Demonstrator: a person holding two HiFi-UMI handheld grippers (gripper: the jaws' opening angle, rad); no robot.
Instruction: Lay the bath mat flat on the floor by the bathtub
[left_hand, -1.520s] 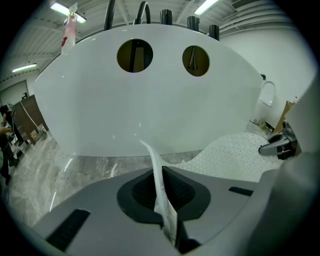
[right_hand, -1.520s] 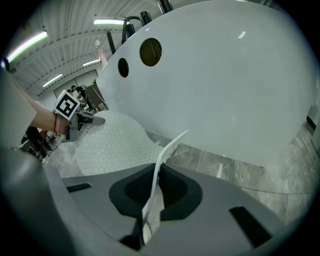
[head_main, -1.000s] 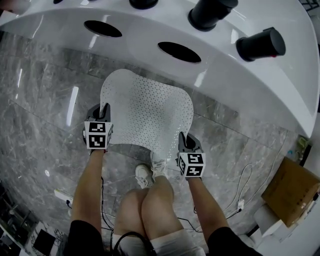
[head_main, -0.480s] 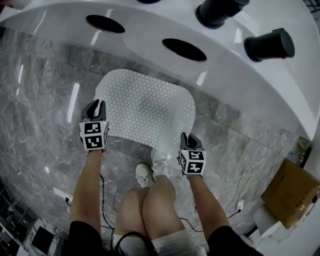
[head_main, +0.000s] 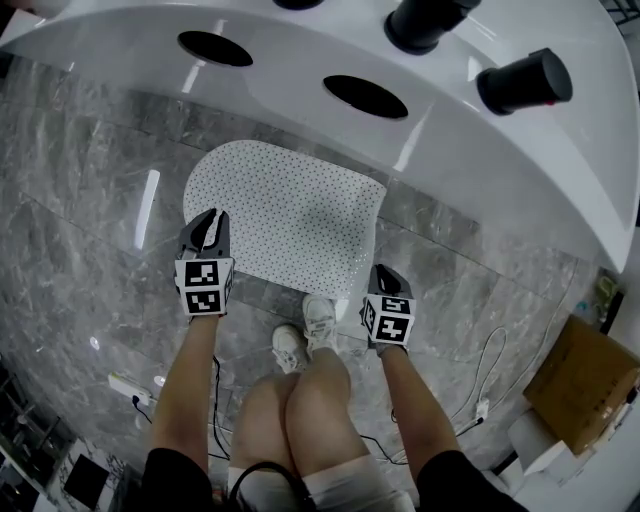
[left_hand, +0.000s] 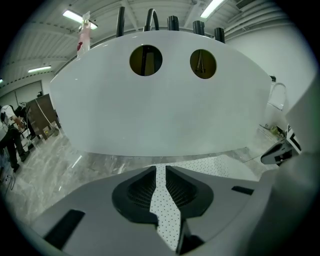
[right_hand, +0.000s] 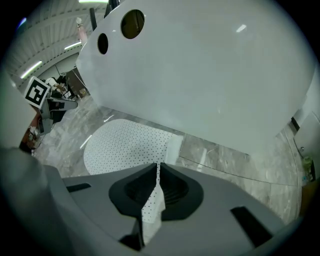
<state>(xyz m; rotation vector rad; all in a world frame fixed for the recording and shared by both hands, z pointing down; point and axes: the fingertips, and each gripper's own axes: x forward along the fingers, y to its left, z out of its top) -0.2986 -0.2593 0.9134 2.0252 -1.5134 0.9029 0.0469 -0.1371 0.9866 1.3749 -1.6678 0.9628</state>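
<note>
A white bath mat (head_main: 285, 215) dotted with small holes is spread low over the grey marble floor (head_main: 90, 180), right beside the white bathtub (head_main: 420, 120). My left gripper (head_main: 205, 235) is shut on the mat's near left corner, and the dotted sheet (left_hand: 164, 205) runs between its jaws. At the near right corner my right gripper (head_main: 383, 285) is shut on the mat (right_hand: 122, 145), with a strip of it pinched between its jaws. In the right gripper view the mat's far part rests on the floor under the tub's curved side (right_hand: 210, 75).
The person's white shoes (head_main: 305, 335) and knees are just behind the mat's near edge. A cardboard box (head_main: 585, 380) and a white cable (head_main: 485, 375) lie on the floor at the right. Black fittings (head_main: 525, 80) stand on the tub rim.
Both grippers have lowered the mat from a raised, hanging pose until it spreads nearly flat on the floor. The left gripper has shifted slightly toward the person.
</note>
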